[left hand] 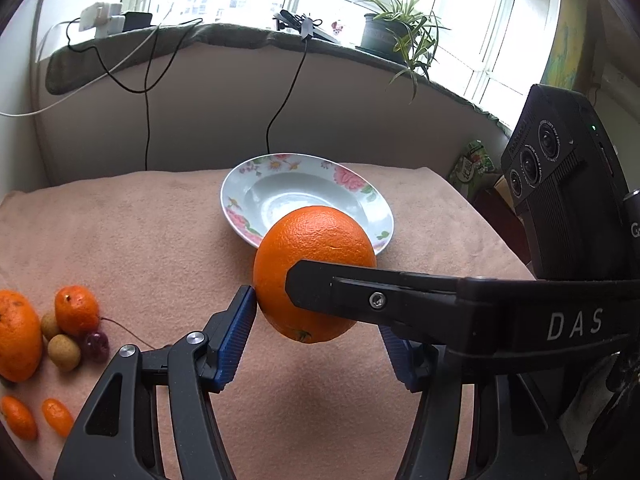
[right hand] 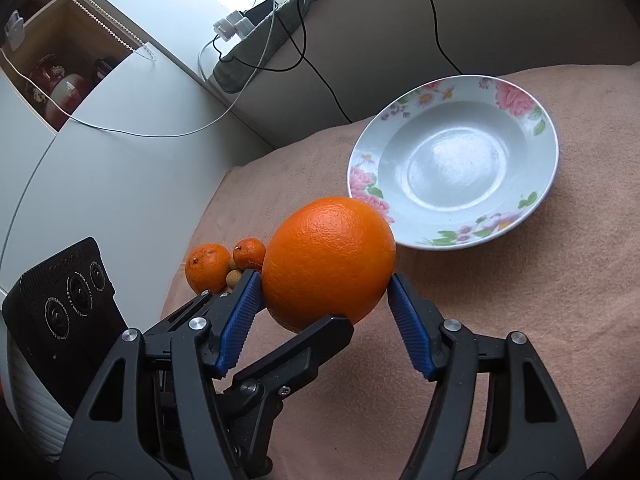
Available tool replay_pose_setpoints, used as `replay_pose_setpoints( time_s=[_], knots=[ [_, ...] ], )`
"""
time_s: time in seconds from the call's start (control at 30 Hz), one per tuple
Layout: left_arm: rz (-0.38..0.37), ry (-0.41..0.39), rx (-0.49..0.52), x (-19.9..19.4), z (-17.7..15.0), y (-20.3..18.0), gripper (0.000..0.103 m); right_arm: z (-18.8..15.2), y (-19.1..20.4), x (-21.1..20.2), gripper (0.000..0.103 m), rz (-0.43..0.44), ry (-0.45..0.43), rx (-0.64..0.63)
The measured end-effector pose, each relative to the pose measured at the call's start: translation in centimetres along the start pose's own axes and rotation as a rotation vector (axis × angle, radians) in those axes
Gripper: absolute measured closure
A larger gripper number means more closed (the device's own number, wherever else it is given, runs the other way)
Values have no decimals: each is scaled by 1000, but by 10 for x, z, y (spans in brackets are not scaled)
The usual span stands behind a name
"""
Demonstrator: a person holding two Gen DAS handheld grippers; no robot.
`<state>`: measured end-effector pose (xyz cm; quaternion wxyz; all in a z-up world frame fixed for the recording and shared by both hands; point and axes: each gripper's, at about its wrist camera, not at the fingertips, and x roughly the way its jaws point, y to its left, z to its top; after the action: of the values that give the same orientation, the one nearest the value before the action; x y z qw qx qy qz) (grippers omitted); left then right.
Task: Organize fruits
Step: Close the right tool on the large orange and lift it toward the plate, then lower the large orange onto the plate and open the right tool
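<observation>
Both grippers, left gripper (left hand: 320, 320) and right gripper (right hand: 326, 300), clamp one orange (right hand: 328, 260) at frame centre, raised above the cloth (right hand: 500, 300), plate (right hand: 536, 216) upper right.

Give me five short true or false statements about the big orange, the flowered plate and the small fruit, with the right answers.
1. The big orange is held between the pads of both the left gripper and the right gripper. True.
2. The flowered plate already has fruit in it. False: nothing lies in it.
3. The orange rests on the cloth. False: it is held up above it.
4. Small fruit lie in a cluster on the cloth, apart from the plate. True.
5. The plate is plain white. False: its rim bears pink flowers and green leaves.
</observation>
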<state>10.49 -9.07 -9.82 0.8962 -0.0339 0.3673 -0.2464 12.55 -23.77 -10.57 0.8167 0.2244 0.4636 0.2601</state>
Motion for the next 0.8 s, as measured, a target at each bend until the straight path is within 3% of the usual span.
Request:
replay_pose_setpoints(
  time_s=[0.8],
  knots=[
    [-25, 23, 0, 29, 17, -10, 43, 30, -27, -8, 34, -65, -22, 10]
  ],
)
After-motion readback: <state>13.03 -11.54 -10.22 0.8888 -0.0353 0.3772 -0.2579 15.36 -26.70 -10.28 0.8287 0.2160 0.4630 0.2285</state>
